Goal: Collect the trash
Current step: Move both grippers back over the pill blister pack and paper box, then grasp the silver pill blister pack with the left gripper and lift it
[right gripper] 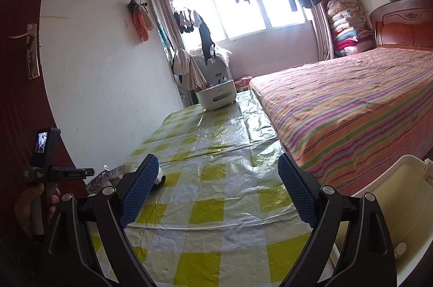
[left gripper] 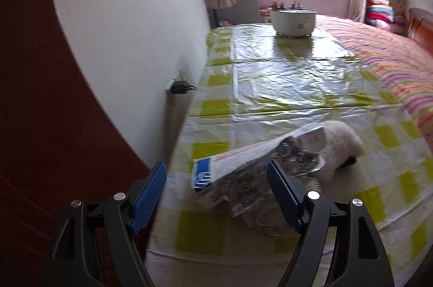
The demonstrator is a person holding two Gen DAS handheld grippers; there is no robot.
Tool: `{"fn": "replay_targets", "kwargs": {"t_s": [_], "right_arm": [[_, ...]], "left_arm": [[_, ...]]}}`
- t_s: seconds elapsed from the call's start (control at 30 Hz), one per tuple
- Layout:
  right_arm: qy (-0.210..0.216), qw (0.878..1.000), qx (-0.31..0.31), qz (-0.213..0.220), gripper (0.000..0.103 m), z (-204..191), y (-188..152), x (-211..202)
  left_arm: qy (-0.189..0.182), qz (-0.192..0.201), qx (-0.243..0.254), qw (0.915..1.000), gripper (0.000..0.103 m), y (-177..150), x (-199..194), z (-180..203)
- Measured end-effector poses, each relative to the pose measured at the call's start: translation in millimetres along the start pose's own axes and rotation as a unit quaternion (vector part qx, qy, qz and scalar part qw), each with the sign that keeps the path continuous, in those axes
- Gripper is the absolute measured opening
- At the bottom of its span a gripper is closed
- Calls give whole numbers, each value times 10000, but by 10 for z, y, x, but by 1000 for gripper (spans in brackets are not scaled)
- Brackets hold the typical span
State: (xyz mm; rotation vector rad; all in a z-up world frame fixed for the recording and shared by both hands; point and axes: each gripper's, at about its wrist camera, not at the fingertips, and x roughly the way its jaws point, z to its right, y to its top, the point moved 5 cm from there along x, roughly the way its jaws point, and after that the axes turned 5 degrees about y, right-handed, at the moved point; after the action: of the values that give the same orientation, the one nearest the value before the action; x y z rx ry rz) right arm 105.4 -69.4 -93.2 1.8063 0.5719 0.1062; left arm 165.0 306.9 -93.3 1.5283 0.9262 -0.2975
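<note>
Crinkled silver-lined white-and-blue wrapper [left gripper: 251, 168] lies on the checked plastic-covered worktop [left gripper: 270, 76], between the left hand-held gripper's [left gripper: 216, 176] spread, unclenched blue pads [left gripper: 150, 192]. The right hand-held gripper [right gripper: 217, 173] is also released, over bare worktop.

No text can be read in either view. The wrapper [left gripper: 243, 168] on the table carries a blue panel with a white mark, a red line of print and a dark block of small print on its white flap, all too blurred to make out. The white pot [right gripper: 216, 97] bears a small grey mark on its side, too small to read.
</note>
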Motion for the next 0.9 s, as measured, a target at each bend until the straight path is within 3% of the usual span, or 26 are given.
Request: {"fn": "replay_targets", "kwargs": {"t_s": [0.47,0.53,0.57,0.63,0.9], "right_arm": [[21,9996,259,-113,88,130,11,-33],[15,9997,240,-107,88,127,13,-34],[8,9997,228,-107,88,124,12,-34],[-5,9997,207,-130,88,122,-1,-17],[58,9998,51,-161,88,25,-30,-4]], "left_arm": [[-1072,-450,163,9931,73,-18,216,533],[-1208,-532,93,9912,61,-33,204,561],[-1289,-597,58,9898,50,-53,197,575],[-1549,-715,1,9853,44,-101,167,604],[-1783,-449,-151,9828,39,-129,-55,613]]}}
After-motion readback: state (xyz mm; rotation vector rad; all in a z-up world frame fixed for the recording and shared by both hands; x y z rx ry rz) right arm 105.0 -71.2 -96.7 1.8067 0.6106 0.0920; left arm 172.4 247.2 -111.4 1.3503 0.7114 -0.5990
